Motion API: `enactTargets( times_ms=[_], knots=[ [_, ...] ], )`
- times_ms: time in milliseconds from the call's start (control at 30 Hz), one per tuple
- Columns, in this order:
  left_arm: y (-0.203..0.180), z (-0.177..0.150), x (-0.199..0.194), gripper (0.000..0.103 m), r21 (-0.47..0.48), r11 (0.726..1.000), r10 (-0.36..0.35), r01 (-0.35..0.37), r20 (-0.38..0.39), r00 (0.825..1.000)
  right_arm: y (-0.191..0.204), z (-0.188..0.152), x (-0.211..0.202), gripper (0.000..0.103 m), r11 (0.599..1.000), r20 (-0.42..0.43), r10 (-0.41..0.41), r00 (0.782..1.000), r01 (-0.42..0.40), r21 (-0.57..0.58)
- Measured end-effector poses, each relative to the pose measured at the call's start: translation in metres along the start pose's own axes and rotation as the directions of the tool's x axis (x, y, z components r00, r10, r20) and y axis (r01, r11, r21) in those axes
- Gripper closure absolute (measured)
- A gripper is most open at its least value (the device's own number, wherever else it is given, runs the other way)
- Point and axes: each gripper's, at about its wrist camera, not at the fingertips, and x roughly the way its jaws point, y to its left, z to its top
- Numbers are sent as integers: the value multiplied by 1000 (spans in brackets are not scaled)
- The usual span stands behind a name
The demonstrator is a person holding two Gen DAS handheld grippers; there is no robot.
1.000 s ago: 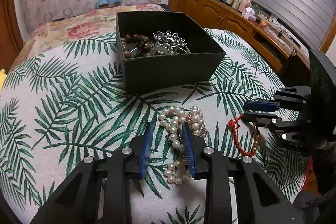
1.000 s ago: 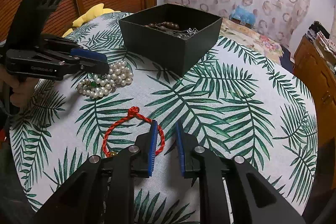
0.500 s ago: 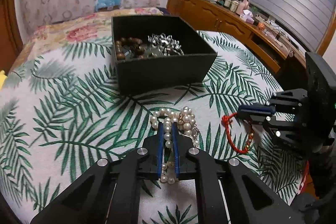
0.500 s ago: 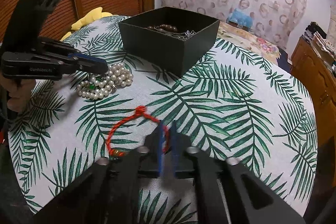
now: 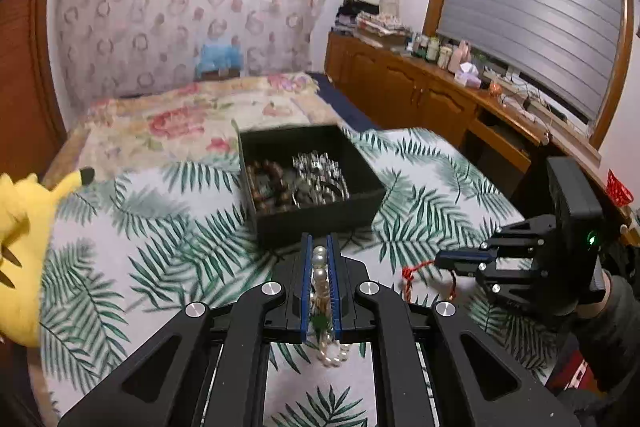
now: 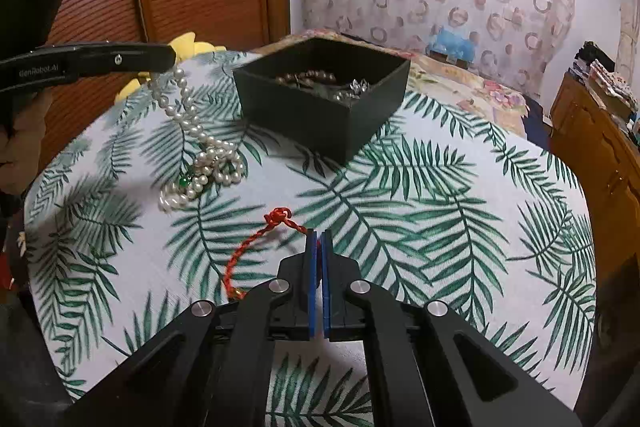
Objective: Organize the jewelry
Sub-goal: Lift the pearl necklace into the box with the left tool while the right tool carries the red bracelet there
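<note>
Closest in the left wrist view, the left gripper (image 5: 319, 251) has its blue pads closed tight on the pearl necklace (image 6: 192, 131), with a column of pearls showing between them; in the right wrist view the strand runs up from a heap on the cloth to the gripper's tip, so part of it hangs in the air while the rest lies on the palm-leaf tablecloth (image 6: 440, 195). The right gripper (image 6: 319, 239) is likewise pinched shut, its pads clamped on the red cord bracelet (image 6: 256, 239), whose knotted end and loop lie on the cloth just left of the fingertips; whether the cord is lifted at all is hard to say, as that part is blurred in the left view. Beyond both, near the middle of the table, stands the open black box (image 5: 312, 183), holding brown beads and a silvery piece. A yellow plush toy (image 5: 20, 247) sits at the table's left edge, and a floral bed (image 5: 180, 119) lies behind.
</note>
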Motion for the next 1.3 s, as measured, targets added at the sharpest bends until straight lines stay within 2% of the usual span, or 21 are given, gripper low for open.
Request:
enactTargets(
  times_ms=[567, 1300],
  knots=[
    [-12, 50, -48, 96, 49, 999, 10, -18, 152, 988, 4, 41, -25, 100, 999, 92, -17, 996, 20, -30],
    [-25, 126, -70, 96, 104, 994, 8, -38, 277, 961, -15, 97, -41, 100, 998, 180, -40, 983, 48, -44]
  ],
)
